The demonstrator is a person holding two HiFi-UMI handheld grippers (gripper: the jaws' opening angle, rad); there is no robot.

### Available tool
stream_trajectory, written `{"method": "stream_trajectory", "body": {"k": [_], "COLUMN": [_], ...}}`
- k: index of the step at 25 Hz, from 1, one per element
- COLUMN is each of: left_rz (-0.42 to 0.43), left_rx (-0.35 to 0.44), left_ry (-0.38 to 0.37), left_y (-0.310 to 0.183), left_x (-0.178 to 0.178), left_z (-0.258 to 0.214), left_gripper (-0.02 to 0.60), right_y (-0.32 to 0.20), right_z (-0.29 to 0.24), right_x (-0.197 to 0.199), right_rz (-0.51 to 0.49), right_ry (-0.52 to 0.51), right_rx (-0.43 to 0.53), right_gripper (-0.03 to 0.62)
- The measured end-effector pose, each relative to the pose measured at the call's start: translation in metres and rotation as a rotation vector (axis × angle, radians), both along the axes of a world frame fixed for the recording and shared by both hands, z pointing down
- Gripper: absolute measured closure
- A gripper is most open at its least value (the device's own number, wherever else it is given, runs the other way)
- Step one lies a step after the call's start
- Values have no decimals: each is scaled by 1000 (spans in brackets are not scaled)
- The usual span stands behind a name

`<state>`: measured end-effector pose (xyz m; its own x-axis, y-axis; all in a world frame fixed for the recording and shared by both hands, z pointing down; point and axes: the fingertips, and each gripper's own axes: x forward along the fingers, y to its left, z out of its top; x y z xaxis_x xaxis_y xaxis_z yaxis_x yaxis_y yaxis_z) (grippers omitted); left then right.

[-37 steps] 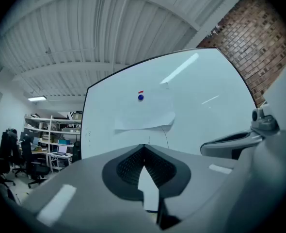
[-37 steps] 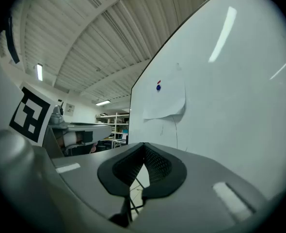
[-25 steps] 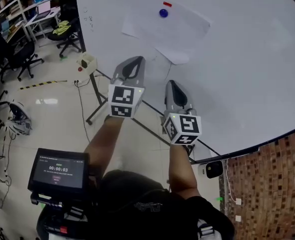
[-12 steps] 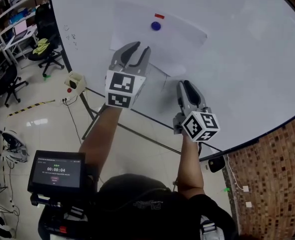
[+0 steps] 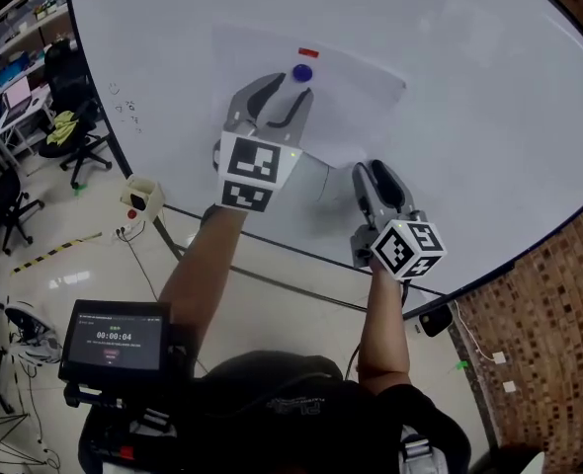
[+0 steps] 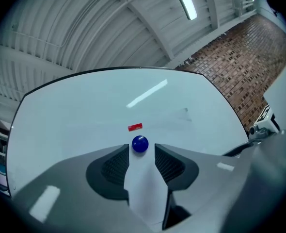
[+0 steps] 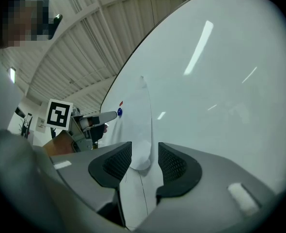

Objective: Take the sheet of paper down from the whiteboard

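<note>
A white sheet of paper hangs on the whiteboard, under a blue round magnet and a small red magnet. My left gripper is raised to the blue magnet, which sits just past its tips; its jaws are opening, with only the paper showing behind the gap. Lower right, my right gripper points at the sheet's curled bottom corner. That corner lies between its opening jaws, and the pads do not press it.
The whiteboard's stand legs cross the shiny floor below my arms. Office chairs and desks stand at the far left, a small white box lies on the floor, and a brick wall is at the right. A screen device hangs at my waist.
Both grippers rose toward the board and their jaws went from shut to open. The left one climbed to the blue magnet; the right one shifted to the paper's lower corner.
</note>
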<state>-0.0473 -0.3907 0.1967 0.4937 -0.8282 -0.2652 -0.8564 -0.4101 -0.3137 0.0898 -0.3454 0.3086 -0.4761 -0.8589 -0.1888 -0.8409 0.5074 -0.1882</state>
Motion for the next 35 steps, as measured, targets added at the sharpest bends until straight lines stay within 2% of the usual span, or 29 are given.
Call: {"method": "stream_trajectory", "body": {"k": [9, 17, 23, 27, 35], "left_rz": [-6, -41, -44, -46, -49], "left_rx": [26, 25, 27, 20, 8], "left_ry": [10, 45, 59, 69, 87], "left_y": [-1, -4, -5, -6, -6], "left_x": [7, 4, 0, 0, -1], "left_z": [-22, -28, -26, -28, -31], "left_gripper": [424, 453, 454, 456, 459], "right_y": [4, -1, -11, -13, -8], "right_z": [-13, -21, -16, -19, -26], "right_x": [-5, -27, -40, -35, -33], "right_rz": [-79, -166, -159, -125, -136], "right_ry": [-3, -30, -48, -56, -95], "right_rx": [-54, -81, -79, -65, -66], "right_gripper": [413, 419, 467, 579, 580]}}
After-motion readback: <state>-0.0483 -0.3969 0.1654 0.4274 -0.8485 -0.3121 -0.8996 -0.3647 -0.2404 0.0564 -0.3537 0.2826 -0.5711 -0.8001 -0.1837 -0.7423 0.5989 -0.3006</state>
